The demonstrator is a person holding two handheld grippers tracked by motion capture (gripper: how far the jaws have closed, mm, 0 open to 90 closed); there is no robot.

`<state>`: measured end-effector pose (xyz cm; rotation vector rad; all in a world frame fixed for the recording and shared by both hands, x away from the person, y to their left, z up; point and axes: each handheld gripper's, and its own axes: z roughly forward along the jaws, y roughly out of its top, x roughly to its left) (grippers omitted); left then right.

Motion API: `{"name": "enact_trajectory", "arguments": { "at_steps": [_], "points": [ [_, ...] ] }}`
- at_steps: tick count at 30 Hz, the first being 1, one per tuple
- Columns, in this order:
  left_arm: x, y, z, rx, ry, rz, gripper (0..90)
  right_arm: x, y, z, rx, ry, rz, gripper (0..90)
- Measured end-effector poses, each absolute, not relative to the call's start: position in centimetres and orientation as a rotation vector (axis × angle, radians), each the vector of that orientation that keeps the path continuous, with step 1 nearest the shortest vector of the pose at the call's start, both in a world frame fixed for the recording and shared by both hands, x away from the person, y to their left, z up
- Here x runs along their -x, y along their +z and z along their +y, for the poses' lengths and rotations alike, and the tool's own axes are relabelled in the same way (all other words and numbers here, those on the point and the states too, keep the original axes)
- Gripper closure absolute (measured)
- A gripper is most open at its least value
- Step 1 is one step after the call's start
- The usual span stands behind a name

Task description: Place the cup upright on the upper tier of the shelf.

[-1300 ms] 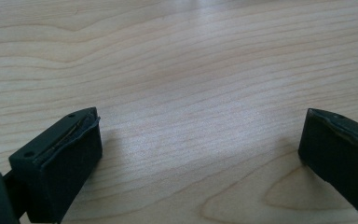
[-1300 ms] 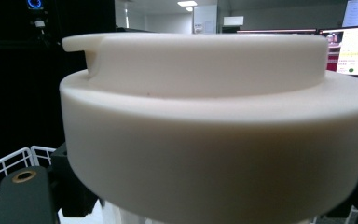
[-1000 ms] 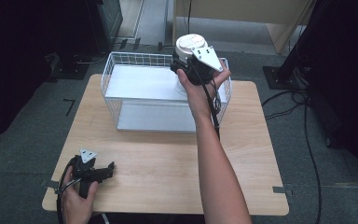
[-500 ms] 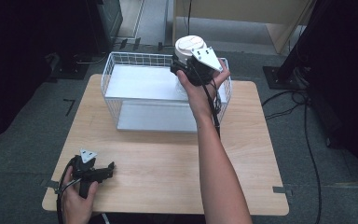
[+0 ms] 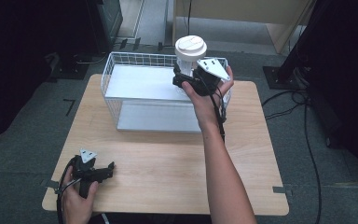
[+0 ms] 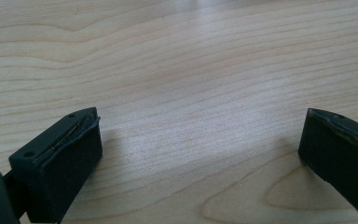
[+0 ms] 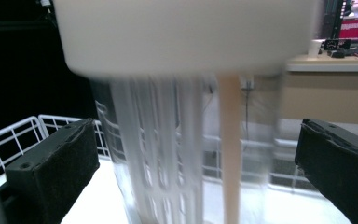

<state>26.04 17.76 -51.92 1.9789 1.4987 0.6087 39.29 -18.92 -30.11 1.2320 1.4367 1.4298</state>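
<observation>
Little has changed since the picture 0.5 s ago: the right gripper (image 5: pixel 186 80) remains over the far right corner of the wire basket (image 5: pixel 114 81), and the left gripper (image 5: pixel 103 171) has stayed at the near left of the table (image 5: pixel 168 154).

1. Object: a tall container (image 5: pixel 189 58) with a flat white lid (image 5: pixel 190 45) stands upright, long axis vertical, lid up. In the right gripper view its ribbed clear body (image 7: pixel 161 154) is blurred, so some motion is likely; whether its base rests on the basket floor cannot be told.

2. Key relation: the container lies straight ahead of the right gripper (image 7: pixel 198 154), between its 2 jaws. These stand wide apart on either side of the body, with a gap showing on each side, not clamped.

3. Left gripper (image 6: pixel 198 154): jaws apart over bare wood, holding nothing, well apart from the basket. The right hand is plainly the nearer.

4. Judgement: the coming move turns on this centring; closing would grip the body below the lid, across its vertical axis.
</observation>
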Motion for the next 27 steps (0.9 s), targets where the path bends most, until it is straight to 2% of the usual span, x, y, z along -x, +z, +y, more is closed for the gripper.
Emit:
{"name": "enact_trajectory", "arguments": {
  "at_steps": [27],
  "points": [
    [-26.0,-51.9,17.8,-1.981,0.607,1.499,0.0,-32.6,-38.0,-24.0,-1.240,1.377,1.461,0.0]
  ]
}}
